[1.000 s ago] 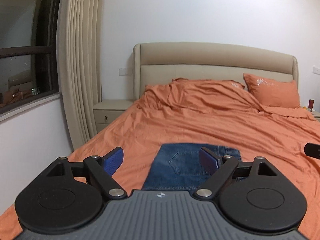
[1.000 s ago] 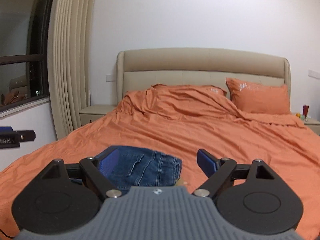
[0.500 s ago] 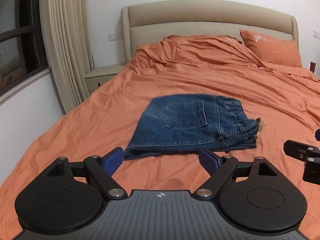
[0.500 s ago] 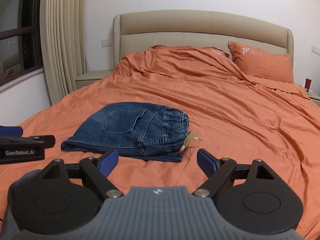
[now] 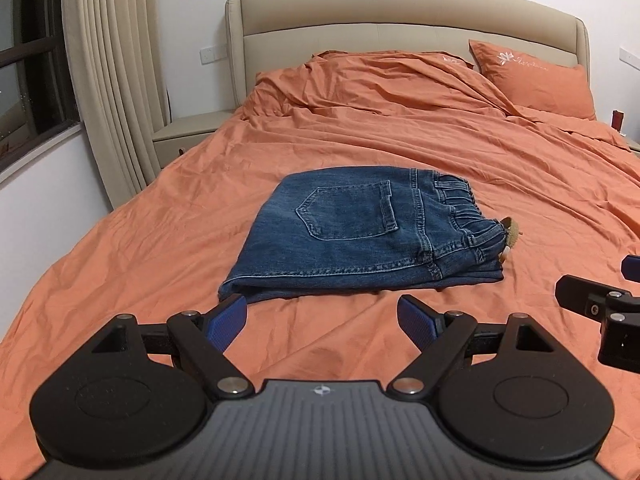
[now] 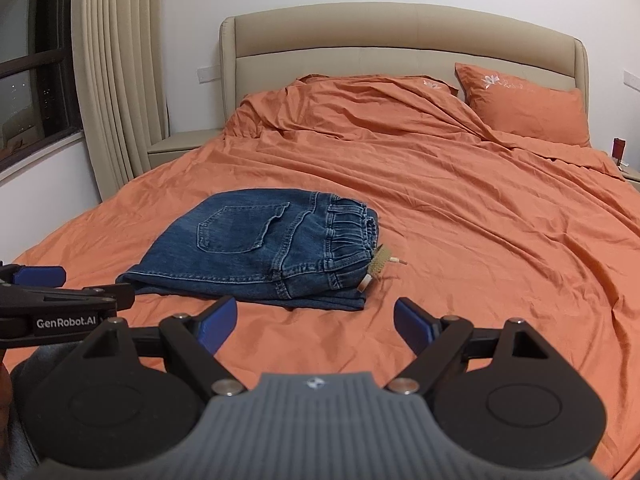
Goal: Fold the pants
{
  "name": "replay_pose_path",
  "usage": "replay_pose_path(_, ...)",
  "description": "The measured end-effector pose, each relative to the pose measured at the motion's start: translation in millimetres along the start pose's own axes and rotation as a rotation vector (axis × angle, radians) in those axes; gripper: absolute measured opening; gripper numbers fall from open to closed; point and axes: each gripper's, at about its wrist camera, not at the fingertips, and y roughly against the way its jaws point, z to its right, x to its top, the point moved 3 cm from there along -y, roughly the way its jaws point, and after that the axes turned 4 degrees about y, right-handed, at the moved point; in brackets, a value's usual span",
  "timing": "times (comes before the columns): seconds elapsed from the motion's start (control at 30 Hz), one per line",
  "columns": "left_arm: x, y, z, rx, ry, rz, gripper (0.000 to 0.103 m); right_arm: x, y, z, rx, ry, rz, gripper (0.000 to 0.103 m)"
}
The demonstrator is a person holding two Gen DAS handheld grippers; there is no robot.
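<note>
Blue denim pants (image 5: 360, 236) lie folded into a compact rectangle on the orange bed sheet (image 5: 500, 184), back pocket up, elastic waistband to the right with a tan tag beside it. They also show in the right wrist view (image 6: 260, 248). My left gripper (image 5: 322, 322) is open and empty, just in front of the pants' near edge. My right gripper (image 6: 316, 322) is open and empty, in front of the pants' waistband end. Neither touches the cloth.
A beige padded headboard (image 5: 400, 28) and an orange pillow (image 5: 532, 80) are at the far end. A rumpled duvet (image 5: 380, 80) lies near the head. A nightstand (image 5: 184, 136) and curtain (image 5: 116, 80) stand at the left. The left gripper shows in the right wrist view (image 6: 48, 300).
Both grippers have pulled back and tilted down from the pants, which now lie in full view. Both stayed open and empty.
</note>
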Motion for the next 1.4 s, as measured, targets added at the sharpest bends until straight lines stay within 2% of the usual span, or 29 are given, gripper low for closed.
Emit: replay_pose_path(1.4,8,8,8,-0.021,-0.023,0.005,0.099,6,10,3,0.004,-0.039,0.022,0.082)
